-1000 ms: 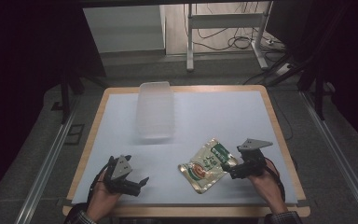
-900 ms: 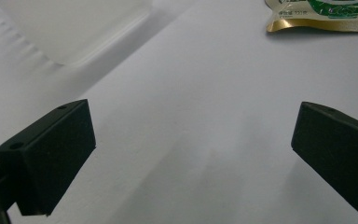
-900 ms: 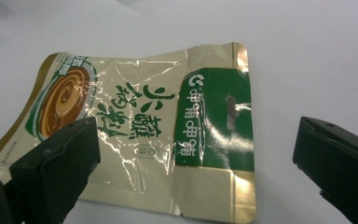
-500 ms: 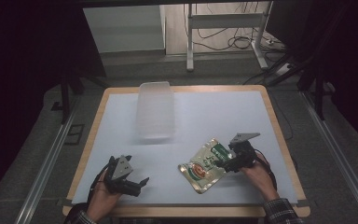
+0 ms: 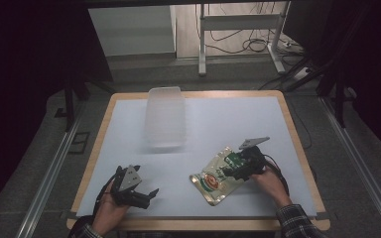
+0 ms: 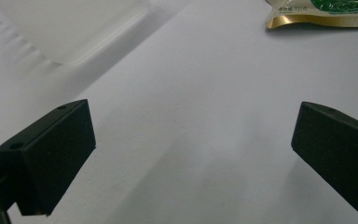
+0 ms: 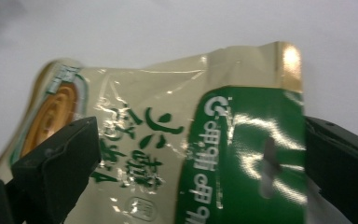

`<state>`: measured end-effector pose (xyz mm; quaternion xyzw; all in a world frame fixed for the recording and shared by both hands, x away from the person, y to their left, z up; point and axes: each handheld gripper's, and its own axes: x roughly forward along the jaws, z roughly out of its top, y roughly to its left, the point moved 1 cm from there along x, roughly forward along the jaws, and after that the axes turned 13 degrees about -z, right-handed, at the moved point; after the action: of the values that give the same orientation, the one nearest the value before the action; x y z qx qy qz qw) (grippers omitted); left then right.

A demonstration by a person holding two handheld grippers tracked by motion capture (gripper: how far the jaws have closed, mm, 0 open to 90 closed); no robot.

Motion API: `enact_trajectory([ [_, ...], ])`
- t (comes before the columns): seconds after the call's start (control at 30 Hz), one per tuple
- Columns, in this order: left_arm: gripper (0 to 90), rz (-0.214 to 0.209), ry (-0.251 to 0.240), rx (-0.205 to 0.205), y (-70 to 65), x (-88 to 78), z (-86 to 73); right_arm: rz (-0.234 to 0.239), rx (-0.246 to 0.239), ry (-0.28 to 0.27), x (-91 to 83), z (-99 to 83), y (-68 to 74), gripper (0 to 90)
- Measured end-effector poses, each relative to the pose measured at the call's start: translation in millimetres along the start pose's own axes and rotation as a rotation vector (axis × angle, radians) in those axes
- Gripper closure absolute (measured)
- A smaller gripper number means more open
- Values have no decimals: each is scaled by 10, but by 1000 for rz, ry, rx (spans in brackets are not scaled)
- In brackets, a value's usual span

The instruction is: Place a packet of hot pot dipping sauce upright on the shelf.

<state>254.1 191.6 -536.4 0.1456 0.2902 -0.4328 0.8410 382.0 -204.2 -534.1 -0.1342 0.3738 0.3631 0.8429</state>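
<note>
Pouch [image 7: 177, 154] lies between the right tool's [image 7: 200, 154] open jaws — ungripped.

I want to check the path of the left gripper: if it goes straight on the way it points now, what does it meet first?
Mostly bare table. The left gripper is open over it; the clear container lies ahead to one side and the snack pouch to the other. Depth is unclear.

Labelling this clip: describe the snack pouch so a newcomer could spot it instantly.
On the white table, look at the near right part, by the right tongs. The pouch lies flat there: glossy gold and cream with a green top band, unlike the clear plastic container farther back.
</note>
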Motion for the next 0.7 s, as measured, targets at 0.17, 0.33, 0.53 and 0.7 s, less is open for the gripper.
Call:
enact_trajectory([
  [0.17,0,0,0,0,0,-1,0,16,12,-24,-64,33,4,12],
  [0.33,0,1,3,3,-1,-2,0,70,26,-48,-146,84,55,21],
  [0.53,0,-1,5,6,-5,-1,1,61,-26,-28,-144,119,180,21],
  [0.7,0,-4,11,13,-13,10,1,62,-60,31,-135,113,232,67],
])
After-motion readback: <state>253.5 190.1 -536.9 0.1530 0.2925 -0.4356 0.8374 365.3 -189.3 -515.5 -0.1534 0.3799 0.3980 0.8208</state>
